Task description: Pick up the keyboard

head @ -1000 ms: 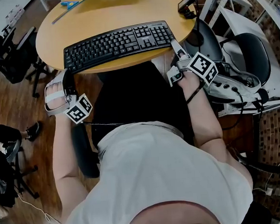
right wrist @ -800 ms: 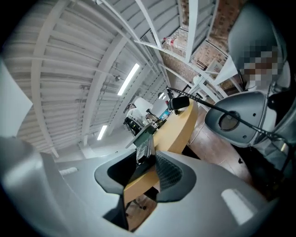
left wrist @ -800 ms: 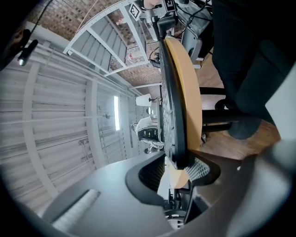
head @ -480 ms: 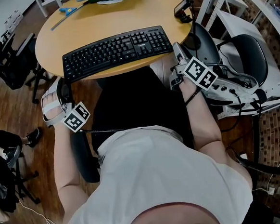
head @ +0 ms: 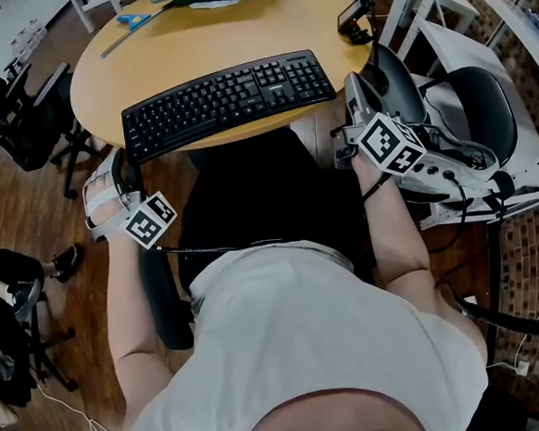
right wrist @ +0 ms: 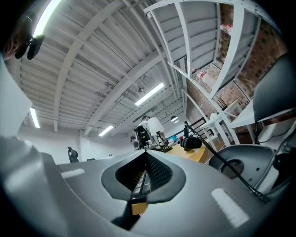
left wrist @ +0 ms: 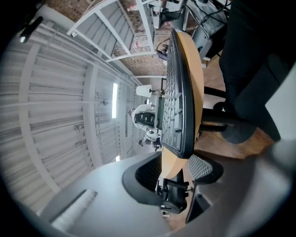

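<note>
Head view shows the keyboard (head: 228,97) along the tabletop's (head: 200,39) near edge. The left gripper (head: 124,165), jaws spread and closing, faces its left end. The right gripper (head: 353,90), jaws pressed together on nothing, sits just beside the right end. It likely needs opening onto that end before a level lift.

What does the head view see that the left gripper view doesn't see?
Only the head view shows the blue scissors and the black office chair off to the side. Only the left gripper view shows the ceiling with its long light, and everything there looks tipped sideways. Both show the black keyboard lying at the near edge of the round wooden table.
</note>
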`<state>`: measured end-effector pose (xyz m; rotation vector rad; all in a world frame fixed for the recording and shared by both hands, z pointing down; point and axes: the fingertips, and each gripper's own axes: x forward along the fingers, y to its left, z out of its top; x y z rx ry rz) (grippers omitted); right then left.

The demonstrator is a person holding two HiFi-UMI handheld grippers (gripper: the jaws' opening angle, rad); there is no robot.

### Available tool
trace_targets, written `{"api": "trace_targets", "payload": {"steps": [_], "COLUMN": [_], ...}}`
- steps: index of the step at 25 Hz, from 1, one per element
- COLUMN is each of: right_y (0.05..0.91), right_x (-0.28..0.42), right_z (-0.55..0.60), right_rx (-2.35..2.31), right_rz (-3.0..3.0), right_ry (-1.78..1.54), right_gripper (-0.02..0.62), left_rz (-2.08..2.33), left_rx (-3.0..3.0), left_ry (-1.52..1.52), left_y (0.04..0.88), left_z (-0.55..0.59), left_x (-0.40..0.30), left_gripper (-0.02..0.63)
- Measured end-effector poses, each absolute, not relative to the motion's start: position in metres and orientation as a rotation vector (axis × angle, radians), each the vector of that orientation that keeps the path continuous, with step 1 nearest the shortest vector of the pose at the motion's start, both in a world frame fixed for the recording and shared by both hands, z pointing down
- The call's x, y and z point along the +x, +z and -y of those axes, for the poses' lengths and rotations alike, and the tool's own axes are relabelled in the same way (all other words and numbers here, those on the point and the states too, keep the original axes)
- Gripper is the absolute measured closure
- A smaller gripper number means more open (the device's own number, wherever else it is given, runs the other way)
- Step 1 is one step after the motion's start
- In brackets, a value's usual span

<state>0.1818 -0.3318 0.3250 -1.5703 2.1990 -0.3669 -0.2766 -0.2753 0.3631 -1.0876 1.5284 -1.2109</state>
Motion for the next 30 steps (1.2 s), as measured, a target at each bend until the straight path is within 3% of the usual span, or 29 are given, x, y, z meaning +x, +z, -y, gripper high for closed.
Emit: {"api": "trace_targets", "payload": {"steps": [10,13,19,30], "right_y": [0.312,0.305,0.298,0.302], "right_x": [0.179,0.170,0.138,0.082], "right_z": [0.327,0.322,0.315,0.299], "right_rx": [-1.558,-1.520,-1.395,-1.199], "right_rz": [-2.222,-2.273,-2.388,-2.636], "right_ry": [-0.283,-0.213,-0.142,-0.086], "right_gripper": [0.594,0.594,0.595,0.595], "left_rz": [-1.701,-1.906,-2.138,-2.083], "left_rx": [-1.124,-1.147,-1.477,-2.221], "left_ry": [-1.271,-1.061,-0.426,0.061], "left_y": [0.383,0.357,0.295,0.294], "left_z": [0.253,0.223,0.198,0.240], "left_x": [-0.321,-0.334,-0.317,-0.233], "left_gripper": [0.066,0.108,0.284,0.284]}}
